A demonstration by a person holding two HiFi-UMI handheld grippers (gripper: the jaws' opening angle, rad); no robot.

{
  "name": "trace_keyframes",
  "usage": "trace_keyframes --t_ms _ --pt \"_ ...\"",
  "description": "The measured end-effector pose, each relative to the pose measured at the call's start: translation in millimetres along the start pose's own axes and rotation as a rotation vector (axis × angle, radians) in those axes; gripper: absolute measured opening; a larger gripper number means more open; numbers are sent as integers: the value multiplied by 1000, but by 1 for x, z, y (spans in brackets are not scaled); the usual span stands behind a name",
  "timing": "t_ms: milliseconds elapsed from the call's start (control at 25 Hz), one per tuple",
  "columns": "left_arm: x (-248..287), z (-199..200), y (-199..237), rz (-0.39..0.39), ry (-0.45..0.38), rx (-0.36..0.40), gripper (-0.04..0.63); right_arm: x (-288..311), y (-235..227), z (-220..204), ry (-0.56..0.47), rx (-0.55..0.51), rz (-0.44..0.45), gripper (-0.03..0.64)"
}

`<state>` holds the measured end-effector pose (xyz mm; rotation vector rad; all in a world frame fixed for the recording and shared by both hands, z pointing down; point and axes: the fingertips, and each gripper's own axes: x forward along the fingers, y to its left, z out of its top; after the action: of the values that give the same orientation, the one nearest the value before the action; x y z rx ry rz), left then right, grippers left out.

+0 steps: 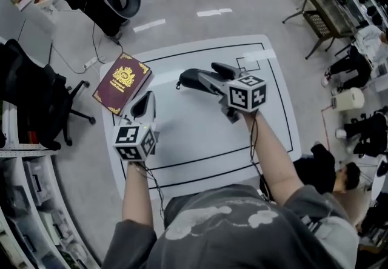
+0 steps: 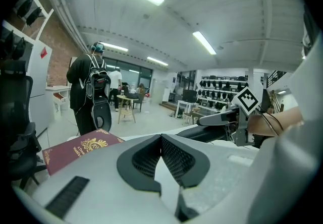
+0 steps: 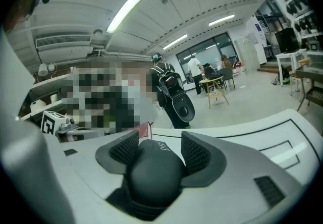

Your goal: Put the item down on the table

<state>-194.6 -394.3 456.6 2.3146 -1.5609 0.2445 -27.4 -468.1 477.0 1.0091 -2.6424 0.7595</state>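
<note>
— Right hand-held gripper point(image 1: 212, 79): what's it got?
— It's clamped on the black item point(image 1: 191, 79). The item sticks out leftward from the jaws, with its long axis running left to right over the far middle of the bench point(image 1: 200, 140).
— And the left hand-held gripper point(image 1: 145, 103)?
— Closed on nothing, nearer and further left, just beside the book point(image 1: 123, 82).
— So which way does the item go?
— Straight down, I'd say, onto bare bench. I can't tell whether it already touches.
</note>
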Motion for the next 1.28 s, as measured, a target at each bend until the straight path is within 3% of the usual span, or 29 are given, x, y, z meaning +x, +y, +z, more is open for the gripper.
trace_keyframes --t_ms 240,520,1000,1200,1240,1280 --pt "35 7 42 16 7 2 2 71 -13 23 30 -76 50 265" --pt "55 4 73 36 15 -22 2 132 -23 22 62 -141 97 265" --pt "72 -6 100 36 20 -56 2 173 -17 15 94 -327 313 270" --pt "76 -14 96 21 32 -67 2 171 -12 5 161 -461 357 279" --pt "77 -15 94 19 33 -69 2 171 -14 0 193 -516 343 271" --pt "77 -15 93 16 34 -70 2 172 -18 -4 218 -565 322 221"
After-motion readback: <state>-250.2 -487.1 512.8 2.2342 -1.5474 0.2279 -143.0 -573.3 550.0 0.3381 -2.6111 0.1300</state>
